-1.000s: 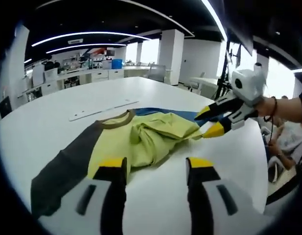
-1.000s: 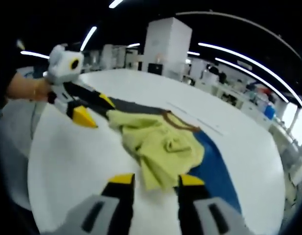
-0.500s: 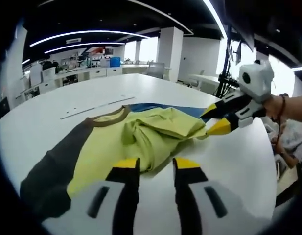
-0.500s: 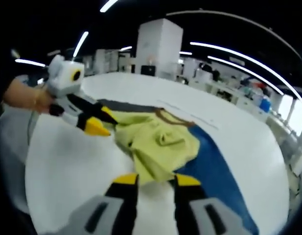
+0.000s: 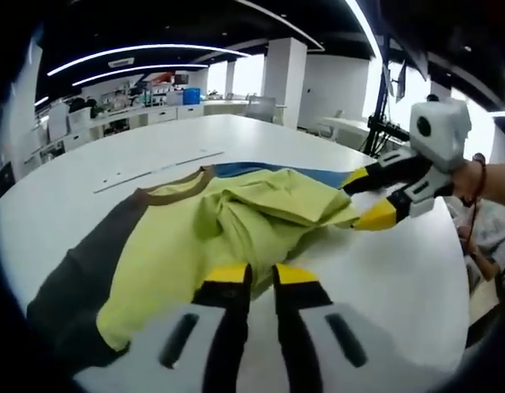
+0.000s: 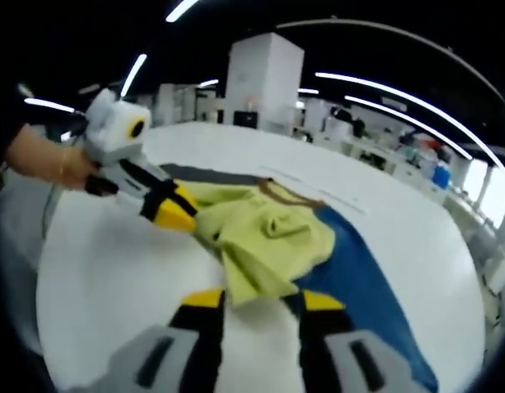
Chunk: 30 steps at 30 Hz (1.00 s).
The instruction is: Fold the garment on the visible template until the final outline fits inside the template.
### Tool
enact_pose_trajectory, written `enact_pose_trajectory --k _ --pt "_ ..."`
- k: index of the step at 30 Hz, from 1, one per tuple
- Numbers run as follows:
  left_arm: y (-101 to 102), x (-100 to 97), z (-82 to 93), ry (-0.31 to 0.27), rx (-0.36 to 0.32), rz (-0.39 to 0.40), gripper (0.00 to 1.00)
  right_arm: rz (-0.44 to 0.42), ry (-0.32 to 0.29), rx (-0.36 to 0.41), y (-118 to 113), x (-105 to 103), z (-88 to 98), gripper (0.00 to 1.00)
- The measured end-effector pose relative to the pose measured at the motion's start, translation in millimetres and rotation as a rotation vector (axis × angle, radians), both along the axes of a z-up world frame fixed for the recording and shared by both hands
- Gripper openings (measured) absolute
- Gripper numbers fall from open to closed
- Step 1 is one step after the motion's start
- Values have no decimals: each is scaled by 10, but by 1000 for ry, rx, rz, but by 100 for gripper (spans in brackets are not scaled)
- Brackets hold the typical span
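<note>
Garment (image 5: 236, 217) edge pinched by left gripper (image 5: 256, 274) jaws.

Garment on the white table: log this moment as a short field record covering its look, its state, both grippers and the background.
garment: shirt with a yellow-green body, brown collar, one dark grey sleeve, one blue sleeve
state: bunched and partly folded over itself, not flat
surface: white table
left gripper: jaws nearly closed at the shirt's near yellow edge; grip itself hidden
right gripper: jaws apart, yellow fabric lying between the tips
on table beyond collar: thin pale strip
background: open office with desks and a white pillar
</note>
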<state>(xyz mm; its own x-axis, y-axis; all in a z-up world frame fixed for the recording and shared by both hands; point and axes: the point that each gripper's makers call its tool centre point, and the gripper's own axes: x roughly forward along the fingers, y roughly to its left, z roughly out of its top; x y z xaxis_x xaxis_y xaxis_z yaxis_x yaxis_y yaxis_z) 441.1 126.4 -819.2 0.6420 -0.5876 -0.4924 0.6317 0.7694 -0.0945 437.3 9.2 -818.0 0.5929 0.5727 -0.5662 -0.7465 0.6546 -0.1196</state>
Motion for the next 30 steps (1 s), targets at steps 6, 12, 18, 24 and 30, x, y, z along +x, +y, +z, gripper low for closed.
enact_pose_trajectory --k 6,12,18,24,30 --pt "9 8 -35 13 10 9 4 22 -57 -9 42 68 31 27" --pt "-2 -13 -49 28 7 10 0 38 -66 -27 45 70 16 8" --pt "30 -26 -3 26 -7 9 0 12 -72 0 24 72 110 0" --pt "109 -59 181 2 -26 31 0 -9 -76 32 -12 74 267 0" --pt "241 -91 313 -13 -37 56 0 -24 -79 59 -14 47 451 0"
